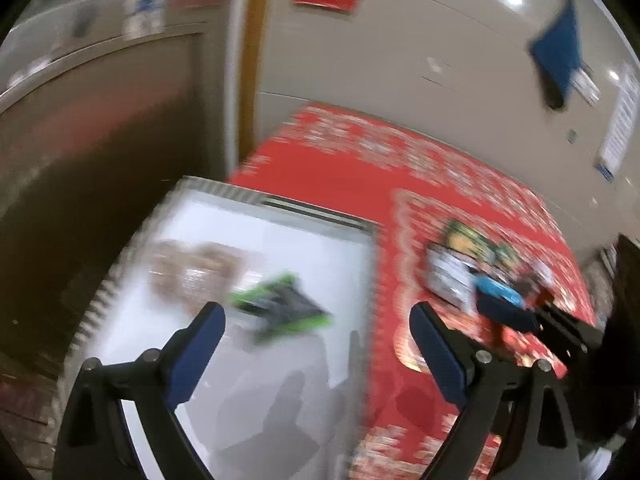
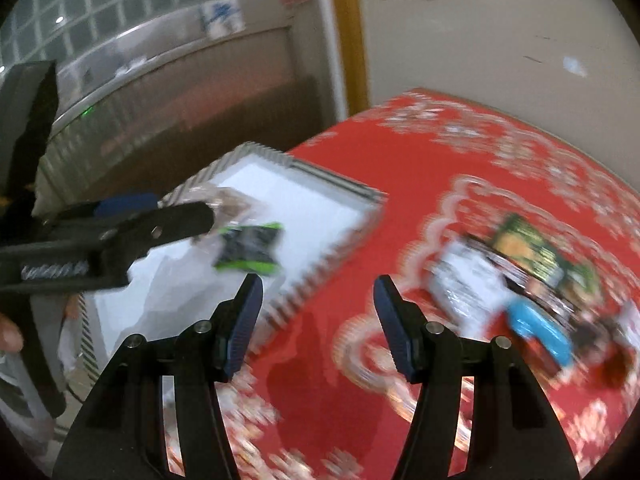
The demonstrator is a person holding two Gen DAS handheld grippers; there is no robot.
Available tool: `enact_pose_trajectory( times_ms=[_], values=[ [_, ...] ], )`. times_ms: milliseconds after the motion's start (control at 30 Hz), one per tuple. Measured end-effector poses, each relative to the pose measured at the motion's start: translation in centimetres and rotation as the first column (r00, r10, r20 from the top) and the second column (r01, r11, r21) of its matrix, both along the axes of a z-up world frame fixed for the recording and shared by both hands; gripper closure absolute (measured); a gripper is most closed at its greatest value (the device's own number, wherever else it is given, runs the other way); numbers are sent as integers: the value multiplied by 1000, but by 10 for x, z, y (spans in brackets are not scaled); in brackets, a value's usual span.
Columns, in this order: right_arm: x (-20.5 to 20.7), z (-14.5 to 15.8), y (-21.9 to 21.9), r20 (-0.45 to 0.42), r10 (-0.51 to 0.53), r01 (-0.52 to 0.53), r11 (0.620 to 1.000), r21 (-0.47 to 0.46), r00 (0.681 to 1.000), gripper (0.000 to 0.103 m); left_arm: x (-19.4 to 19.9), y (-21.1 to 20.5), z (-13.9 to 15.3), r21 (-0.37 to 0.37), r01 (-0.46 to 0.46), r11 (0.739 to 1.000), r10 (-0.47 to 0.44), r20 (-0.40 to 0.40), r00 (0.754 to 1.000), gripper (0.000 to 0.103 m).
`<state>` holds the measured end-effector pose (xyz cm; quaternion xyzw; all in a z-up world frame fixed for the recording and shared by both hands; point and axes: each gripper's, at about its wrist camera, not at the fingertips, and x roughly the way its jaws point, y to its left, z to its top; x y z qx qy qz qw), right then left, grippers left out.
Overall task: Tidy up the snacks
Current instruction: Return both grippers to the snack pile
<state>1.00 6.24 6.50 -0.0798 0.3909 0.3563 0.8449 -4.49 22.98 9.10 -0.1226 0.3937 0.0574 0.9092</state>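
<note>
A white box with a striped rim [image 1: 256, 204] [image 2: 340, 240] stands on a red patterned tablecloth [image 1: 340, 168] [image 2: 400, 168]. Inside it lie a green and black snack packet [image 1: 280, 306] [image 2: 250, 250] and a clear packet of brown snacks [image 1: 192, 268] [image 2: 230, 200]. A pile of snack packets [image 1: 472, 268] [image 2: 516, 280] lies on the cloth to the right, with a blue packet [image 2: 540, 330] in it. My left gripper [image 1: 316, 344] is open and empty above the box. My right gripper [image 2: 318, 316] is open and empty over the cloth beside the box. Both views are blurred.
The left gripper's arm [image 2: 100, 240] reaches over the box in the right wrist view; the right gripper's dark fingers [image 1: 560, 328] show by the pile in the left wrist view. A beige wall [image 1: 400, 60] is behind the table. A dark counter [image 1: 80, 140] lies to the left.
</note>
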Motion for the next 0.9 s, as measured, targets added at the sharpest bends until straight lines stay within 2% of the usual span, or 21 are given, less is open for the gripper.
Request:
enact_pose_trajectory(
  times_ms=[167, 333, 467, 633, 900],
  values=[
    [2, -5, -66, 15, -133, 133, 990, -39, 991, 45, 4, -54, -1, 22, 74, 997, -75, 6, 997, 8],
    [8, -10, -118, -3, -209, 209, 978, -15, 978, 45, 13, -98, -6, 11, 129, 992, -129, -13, 992, 8],
    [16, -15, -146, -18, -239, 238, 971, -18, 971, 45, 30, -131, -16, 55, 161, 985, -159, -50, 986, 8],
    [26, -30, -169, -44, -269, 266, 962, -55, 962, 45, 50, -160, -31, 71, 193, 979, -186, -96, 978, 8],
    [36, -39, -207, -69, -334, 332, 942, -36, 940, 45, 77, -196, -54, 128, 255, 958, -234, -161, 959, 8]
  ],
)
